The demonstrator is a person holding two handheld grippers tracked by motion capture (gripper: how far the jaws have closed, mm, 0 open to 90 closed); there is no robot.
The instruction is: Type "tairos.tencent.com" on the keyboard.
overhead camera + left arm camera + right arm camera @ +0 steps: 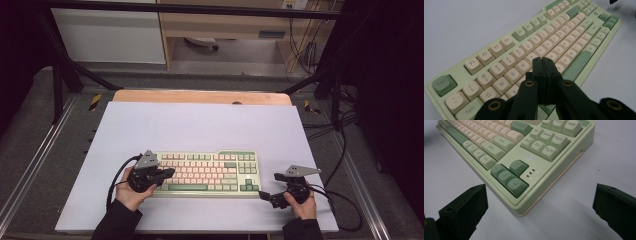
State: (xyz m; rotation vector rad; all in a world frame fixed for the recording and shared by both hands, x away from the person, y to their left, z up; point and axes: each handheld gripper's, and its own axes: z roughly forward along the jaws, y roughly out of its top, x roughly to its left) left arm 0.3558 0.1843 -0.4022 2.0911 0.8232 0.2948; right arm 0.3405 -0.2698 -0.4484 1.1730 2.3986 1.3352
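A pale green keyboard [207, 172] with cream and green keys lies flat on the white table top, near its front edge. My left gripper [169, 173] hovers over the keyboard's left end. In the left gripper view its jaws are shut, with nothing between them, and the gripper [542, 60] hangs just above the letter keys of the keyboard [564, 32]. My right gripper [270, 185] sits on the table by the keyboard's right front corner, open wide. In the right gripper view that corner of the keyboard [534, 147], with the arrow keys, lies between the spread jaws of the gripper [540, 187].
The white top [200, 125] has bare room behind and beside the keyboard; a wooden strip [200, 96] runs along its far edge. Black frame legs stand at the back corners. Cables [345, 150] trail on the floor to the right.
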